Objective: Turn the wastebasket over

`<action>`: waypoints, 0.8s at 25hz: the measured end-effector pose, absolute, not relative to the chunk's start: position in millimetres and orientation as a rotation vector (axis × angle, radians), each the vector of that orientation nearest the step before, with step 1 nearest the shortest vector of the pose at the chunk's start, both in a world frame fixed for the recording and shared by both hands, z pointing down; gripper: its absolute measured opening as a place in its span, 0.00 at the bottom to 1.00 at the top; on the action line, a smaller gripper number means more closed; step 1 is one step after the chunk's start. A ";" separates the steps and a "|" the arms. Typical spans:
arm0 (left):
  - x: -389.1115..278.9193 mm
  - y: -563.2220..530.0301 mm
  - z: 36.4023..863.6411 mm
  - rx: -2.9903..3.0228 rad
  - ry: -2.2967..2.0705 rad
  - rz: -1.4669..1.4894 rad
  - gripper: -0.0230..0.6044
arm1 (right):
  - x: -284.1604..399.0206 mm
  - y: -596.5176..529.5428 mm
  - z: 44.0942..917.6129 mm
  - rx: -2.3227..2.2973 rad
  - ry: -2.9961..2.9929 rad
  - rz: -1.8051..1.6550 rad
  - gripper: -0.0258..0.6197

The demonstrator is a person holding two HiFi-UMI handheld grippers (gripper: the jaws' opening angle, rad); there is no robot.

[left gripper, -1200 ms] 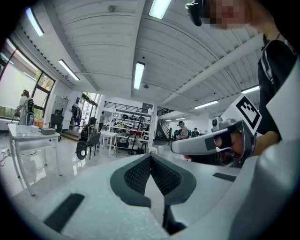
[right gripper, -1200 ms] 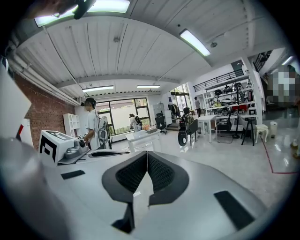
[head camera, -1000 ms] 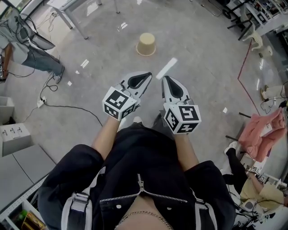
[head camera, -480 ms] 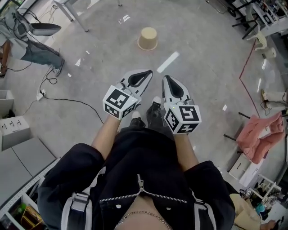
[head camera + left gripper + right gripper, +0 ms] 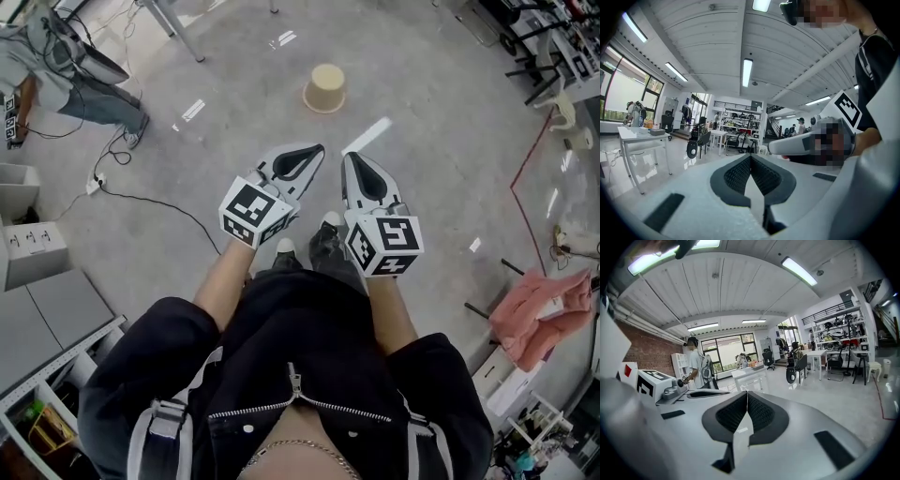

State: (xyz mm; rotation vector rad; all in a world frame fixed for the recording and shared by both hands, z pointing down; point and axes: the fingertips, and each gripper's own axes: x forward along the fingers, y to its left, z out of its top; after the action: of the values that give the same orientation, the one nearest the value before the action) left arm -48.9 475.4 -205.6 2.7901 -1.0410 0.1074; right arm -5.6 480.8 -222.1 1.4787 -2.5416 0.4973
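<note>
A beige wastebasket stands upside down on the grey floor, rim down, well ahead of me in the head view. My left gripper and right gripper are held side by side at waist height, tips pointing toward the basket but far short of it. Both are shut with nothing between the jaws. In the left gripper view the left gripper's jaws meet in a closed seam, and the right gripper shows at the right. The right gripper view shows the right gripper's jaws closed too. The basket is in neither gripper view.
A person stands at the far left by a table leg. A black cable runs across the floor at the left. Grey cabinets sit at the near left, a pink cloth at the right. Desks and office chairs fill the room beyond.
I have stepped forward a little; my shoes now show under the grippers. The basket sits slightly further right and lower in the head view. Both grippers stay shut and empty.
</note>
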 end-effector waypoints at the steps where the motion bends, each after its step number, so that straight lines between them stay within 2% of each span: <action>1: -45.9 470.2 -205.5 2.790 -1.044 0.112 0.04 | -2.7 474.6 -222.5 1.474 -2.547 0.495 0.06; 5: -30.9 444.2 -208.4 2.809 -1.069 0.108 0.04 | 14.4 447.5 -228.4 1.459 -2.568 0.449 0.06; 13: -12.6 378.4 -226.6 2.883 -1.167 0.060 0.04 | 29.5 382.1 -265.7 1.360 -2.656 0.122 0.06; 20: 6.7 324.6 -226.7 2.887 -1.353 0.015 0.04 | 81.8 332.0 -268.0 1.429 -2.732 -0.094 0.06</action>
State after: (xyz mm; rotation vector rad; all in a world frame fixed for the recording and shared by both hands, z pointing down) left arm 6.7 324.6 -226.7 2.8867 -1.3530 0.0150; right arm 81.8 332.0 -268.0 1.4292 -2.7319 -0.0945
